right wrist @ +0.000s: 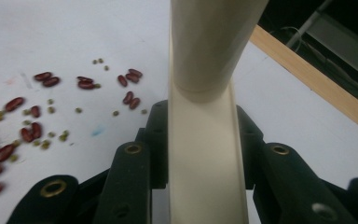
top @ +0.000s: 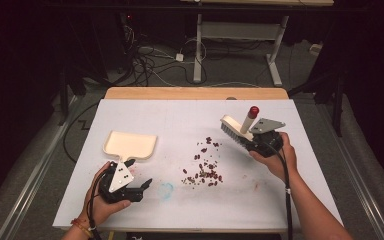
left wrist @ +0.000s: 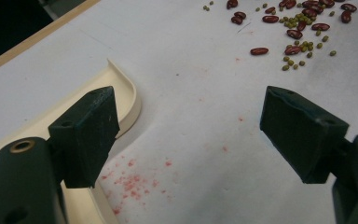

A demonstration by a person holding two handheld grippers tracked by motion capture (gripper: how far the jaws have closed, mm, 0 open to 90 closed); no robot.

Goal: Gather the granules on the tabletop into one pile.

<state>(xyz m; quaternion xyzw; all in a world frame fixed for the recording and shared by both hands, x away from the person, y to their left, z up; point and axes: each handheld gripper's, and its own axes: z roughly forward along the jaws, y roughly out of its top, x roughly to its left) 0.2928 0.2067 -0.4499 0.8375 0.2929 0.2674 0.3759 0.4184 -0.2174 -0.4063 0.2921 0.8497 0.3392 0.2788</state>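
High view shows the right tongs (top: 260, 141) clamped on a cream plastic hand brush with a red-tipped handle (top: 238, 128), lifted beside scattered red kidney beans and small green beans (top: 205, 167) on the white counter (top: 180, 117). Left tongs (top: 142, 186) gape wide just beside the cream plastic dustpan (top: 130, 145), probably about to grip its handle. Seating that grip squarely would keep the pan's lip flat for sweeping.

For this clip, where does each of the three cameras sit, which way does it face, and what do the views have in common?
High view: above the person's side, facing forward and down at the table; both forearms, left gripper and right gripper show.
Left gripper view: on the left gripper, looking between open jaws at the dustpan edge.
Right gripper view: on the right gripper, looking along the clamped brush.
Shared: the scattered beans appear in all three.
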